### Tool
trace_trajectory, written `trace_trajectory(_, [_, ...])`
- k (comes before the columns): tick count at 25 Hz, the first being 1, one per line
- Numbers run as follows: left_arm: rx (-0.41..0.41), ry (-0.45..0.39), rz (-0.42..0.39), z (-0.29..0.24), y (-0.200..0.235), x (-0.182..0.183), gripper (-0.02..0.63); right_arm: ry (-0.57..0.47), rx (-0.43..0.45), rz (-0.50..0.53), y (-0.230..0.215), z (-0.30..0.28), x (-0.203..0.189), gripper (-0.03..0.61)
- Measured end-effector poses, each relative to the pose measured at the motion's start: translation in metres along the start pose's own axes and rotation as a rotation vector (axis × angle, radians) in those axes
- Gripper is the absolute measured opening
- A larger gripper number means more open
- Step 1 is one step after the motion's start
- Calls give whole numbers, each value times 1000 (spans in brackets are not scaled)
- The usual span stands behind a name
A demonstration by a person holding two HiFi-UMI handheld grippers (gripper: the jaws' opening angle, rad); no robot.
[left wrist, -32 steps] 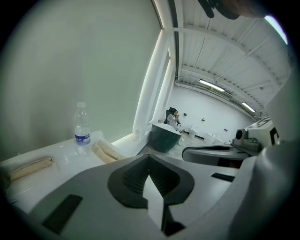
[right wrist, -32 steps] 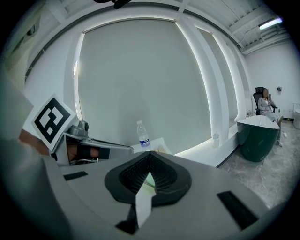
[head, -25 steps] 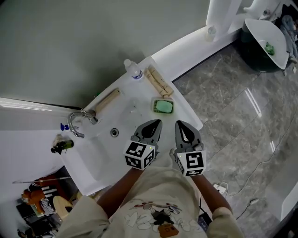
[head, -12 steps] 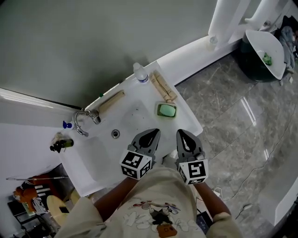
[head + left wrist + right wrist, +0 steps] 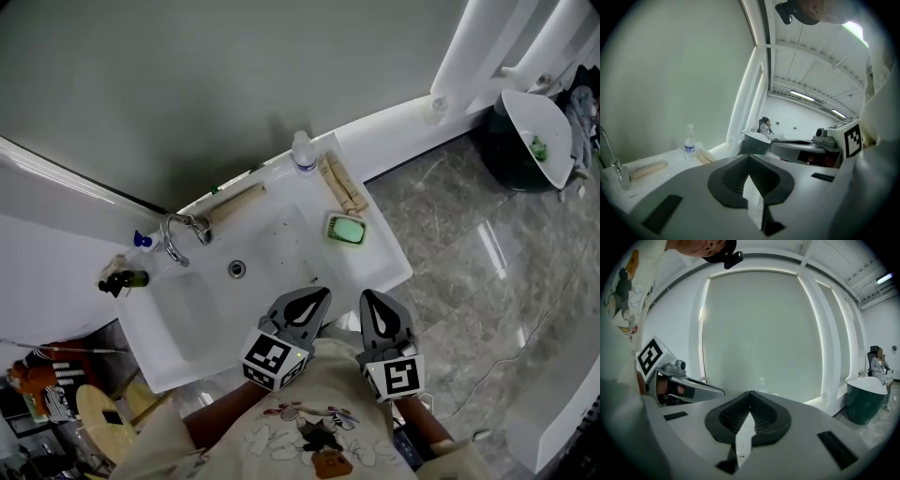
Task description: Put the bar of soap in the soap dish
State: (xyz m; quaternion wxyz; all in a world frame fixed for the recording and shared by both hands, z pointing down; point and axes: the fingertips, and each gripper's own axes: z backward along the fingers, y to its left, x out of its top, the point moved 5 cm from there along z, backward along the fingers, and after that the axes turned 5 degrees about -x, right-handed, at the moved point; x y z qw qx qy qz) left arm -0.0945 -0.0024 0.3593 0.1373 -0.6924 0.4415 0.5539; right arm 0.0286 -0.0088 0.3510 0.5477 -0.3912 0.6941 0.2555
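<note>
Bar of soap [image 5: 347,229], green, lies in the soap dish [image 5: 329,223] at centre-right of the head view, on the right part of the white worktop [image 5: 389,267]. Both tools sit below it in the frame, well apart from it. The left hand-held gripper [image 5: 322,293] is clenched with nothing between its jaws. The right hand-held gripper [image 5: 369,294] is clenched too, also empty. Both tips sit over the worktop's near edge and point toward the wall.

The worktop carries a sink with a drain [image 5: 237,269] at centre and a tap [image 5: 178,234] at centre-left. A water bottle [image 5: 303,150] stands at the back, against the grey wall [image 5: 187,84]. A pale wooden piece [image 5: 342,185] lies just above the dish, another [image 5: 234,202] just right of the tap. A dark bottle [image 5: 122,279] lies at far left.

Right of the worktop is open marble floor [image 5: 469,262]. A dark tub [image 5: 525,131] stands at upper right, clutter at lower left.
</note>
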Motion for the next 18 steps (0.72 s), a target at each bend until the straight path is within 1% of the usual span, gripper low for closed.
trace_trajectory(3, [6, -27, -26, 14, -4, 5, 9, 4, 0, 0, 7, 4, 1, 6])
trace_trajectory(5, [3, -34, -30, 21, -7, 3, 9, 8, -5, 0, 11, 6, -1, 6])
trace_trajectory(11, [-16, -36, -15, 31, -13, -4, 9, 35, -43, -57, 20, 14, -18, 5])
trace_trajectory(18, [-22, -47, -3, 42, -16, -11, 9, 47, -52, -64, 32, 24, -22, 6])
